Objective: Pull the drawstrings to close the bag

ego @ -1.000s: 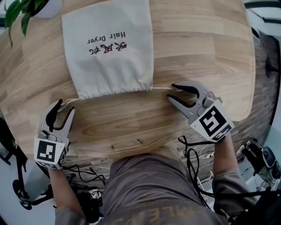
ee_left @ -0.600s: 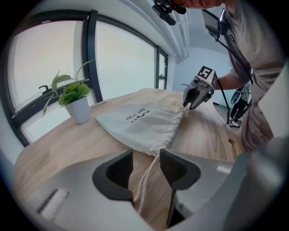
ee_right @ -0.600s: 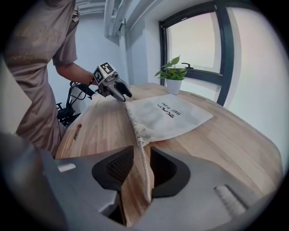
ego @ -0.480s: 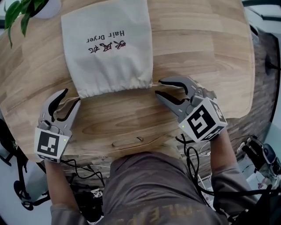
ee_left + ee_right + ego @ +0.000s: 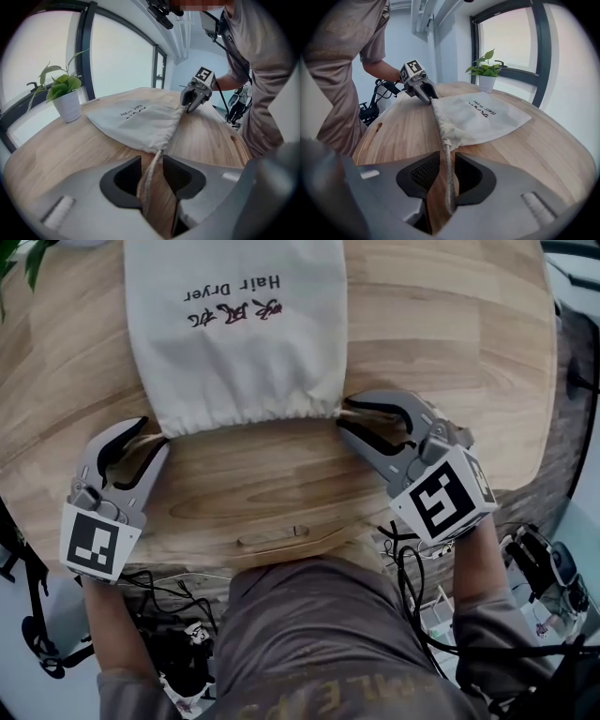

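The cream cloth drawstring bag (image 5: 234, 343) lies flat on the wooden desk (image 5: 281, 486). The left claw (image 5: 150, 435) gapes around the left cord (image 5: 151, 173). The right claw (image 5: 345, 415), jaws just narrowing, straddles the right cord (image 5: 448, 178) unpinched. This looks like the grasping step; next, both must clamp, then pull outward.

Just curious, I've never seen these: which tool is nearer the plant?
Left. The left tool sits at the bag's corner on the plant's side; the right tool is at the opposite corner.
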`<state>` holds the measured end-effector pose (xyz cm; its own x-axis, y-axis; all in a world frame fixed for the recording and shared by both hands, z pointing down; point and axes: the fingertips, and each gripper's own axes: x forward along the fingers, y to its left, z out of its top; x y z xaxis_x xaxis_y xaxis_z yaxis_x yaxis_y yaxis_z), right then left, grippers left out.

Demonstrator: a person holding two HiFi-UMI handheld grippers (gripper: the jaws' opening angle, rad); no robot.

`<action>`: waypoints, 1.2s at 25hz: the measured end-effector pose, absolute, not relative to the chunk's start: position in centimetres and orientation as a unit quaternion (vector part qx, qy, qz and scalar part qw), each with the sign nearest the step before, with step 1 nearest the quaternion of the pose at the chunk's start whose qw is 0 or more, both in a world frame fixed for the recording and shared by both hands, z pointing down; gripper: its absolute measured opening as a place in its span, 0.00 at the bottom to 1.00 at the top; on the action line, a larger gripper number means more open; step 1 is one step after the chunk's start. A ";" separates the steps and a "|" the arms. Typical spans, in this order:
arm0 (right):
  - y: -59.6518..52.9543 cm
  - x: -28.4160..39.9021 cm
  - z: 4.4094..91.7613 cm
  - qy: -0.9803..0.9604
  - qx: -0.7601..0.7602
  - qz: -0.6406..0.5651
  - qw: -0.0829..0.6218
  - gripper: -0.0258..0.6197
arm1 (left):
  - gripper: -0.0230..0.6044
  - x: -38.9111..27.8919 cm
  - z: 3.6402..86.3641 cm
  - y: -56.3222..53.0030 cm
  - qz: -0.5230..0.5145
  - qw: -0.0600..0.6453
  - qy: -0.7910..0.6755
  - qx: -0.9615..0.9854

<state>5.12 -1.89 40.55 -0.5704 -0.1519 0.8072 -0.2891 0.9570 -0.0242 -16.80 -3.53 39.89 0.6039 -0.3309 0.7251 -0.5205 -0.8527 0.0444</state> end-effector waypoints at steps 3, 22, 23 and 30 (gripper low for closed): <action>-2.1 5.3 40.7 -0.882 0.128 0.071 0.449 0.19 | 0.05 -17.0 40.1 -3.4 0.385 0.115 -0.236 0.885; -2.1 6.0 40.9 -0.882 0.124 0.064 0.451 0.09 | 0.05 -18.0 40.5 -3.2 0.381 0.149 -0.224 0.885; -2.1 6.1 40.8 -0.882 0.122 0.066 0.451 0.09 | 0.05 -18.1 40.4 -3.2 0.382 0.151 -0.222 0.884; -1.7 7.6 40.3 -0.880 0.110 0.077 0.456 0.09 | 0.05 -20.8 40.0 -3.4 0.380 0.176 -0.230 0.879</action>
<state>7.61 -1.72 40.35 -0.5596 -0.1235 0.8195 -0.2641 0.9639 -0.0351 -20.84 -3.37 40.01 0.6054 -0.2713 0.7483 -0.5381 -0.8322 0.1336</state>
